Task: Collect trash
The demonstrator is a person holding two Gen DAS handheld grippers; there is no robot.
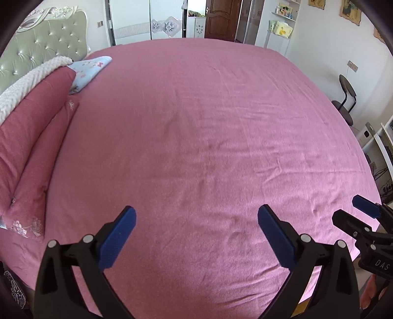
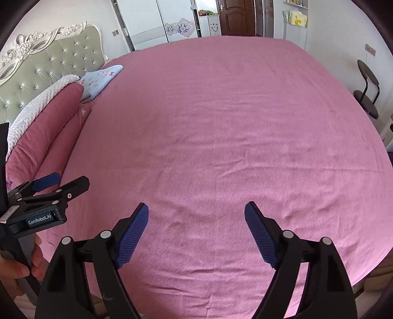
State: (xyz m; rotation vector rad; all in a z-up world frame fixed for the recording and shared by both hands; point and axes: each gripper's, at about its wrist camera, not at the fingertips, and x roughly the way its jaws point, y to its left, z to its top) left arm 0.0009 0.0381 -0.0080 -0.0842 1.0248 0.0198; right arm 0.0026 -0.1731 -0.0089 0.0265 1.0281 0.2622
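left wrist: down onto bed (image 1: 196, 110) | right wrist: same bed, alongside

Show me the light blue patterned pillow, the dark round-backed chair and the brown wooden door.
light blue patterned pillow (image 1: 89, 70), left wrist view, middle of its top face
dark round-backed chair (image 2: 367, 99), right wrist view, its seat
brown wooden door (image 1: 219, 18), left wrist view, centre panel

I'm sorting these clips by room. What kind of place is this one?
A bedroom, most likely in a home. A large bed with a pink sheet fills both views, with a tufted green headboard and pillows at one end, and a white wardrobe behind it.
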